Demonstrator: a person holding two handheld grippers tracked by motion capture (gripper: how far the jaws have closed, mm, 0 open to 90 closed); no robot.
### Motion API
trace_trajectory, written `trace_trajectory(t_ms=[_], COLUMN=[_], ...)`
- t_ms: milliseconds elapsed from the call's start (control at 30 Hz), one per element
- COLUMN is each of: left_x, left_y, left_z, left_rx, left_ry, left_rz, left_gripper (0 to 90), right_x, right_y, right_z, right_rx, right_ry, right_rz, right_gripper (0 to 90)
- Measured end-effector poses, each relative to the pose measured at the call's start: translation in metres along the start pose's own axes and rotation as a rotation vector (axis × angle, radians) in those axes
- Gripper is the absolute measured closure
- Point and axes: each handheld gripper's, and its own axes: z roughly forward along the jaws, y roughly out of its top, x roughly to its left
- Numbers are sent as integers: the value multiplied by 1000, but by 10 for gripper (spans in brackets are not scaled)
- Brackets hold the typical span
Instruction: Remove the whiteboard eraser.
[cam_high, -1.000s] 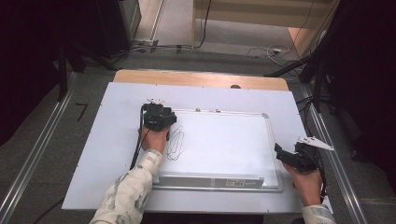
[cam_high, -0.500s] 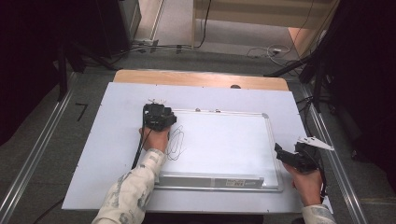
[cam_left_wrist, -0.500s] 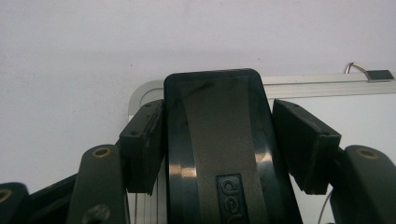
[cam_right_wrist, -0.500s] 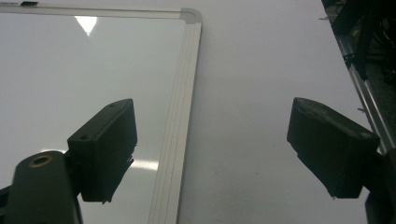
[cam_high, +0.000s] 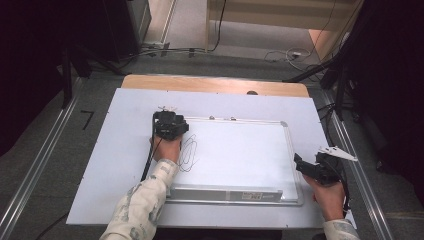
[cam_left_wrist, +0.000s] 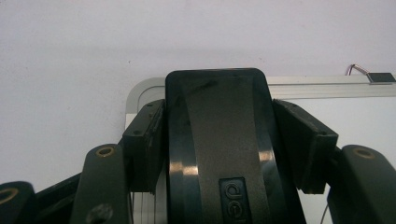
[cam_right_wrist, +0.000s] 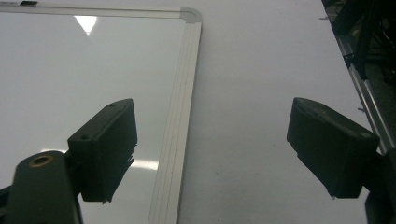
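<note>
A white dry-erase board with a silver frame lies on the white tabletop. A black pen scribble marks its left part. My left gripper is at the board's far left corner, shut on a black eraser that stands upright between the jaws; the board's corner lies just beyond it. My right gripper hovers over the board's right edge, open with nothing between its fingers. The frame rail runs between the jaws.
A small clip with wires sits on the board's far rail. A wooden strip borders the table's far side. Metal rails run along the floor on both sides, with cables and dark stands at the right.
</note>
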Motion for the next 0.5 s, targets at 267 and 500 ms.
trace_trajectory(t_ms=[267, 500], left_x=[0, -3], left_y=[0, 0], left_z=[0, -2], left_rx=[-5, -7], left_ry=[-3, 10], left_rz=[12, -3], left_gripper=[389, 359], right_x=[-1, -1], right_y=[0, 0], right_z=[0, 0], right_rx=[0, 1], right_ry=[-3, -6], right_rz=[-1, 1], right_gripper=[147, 147])
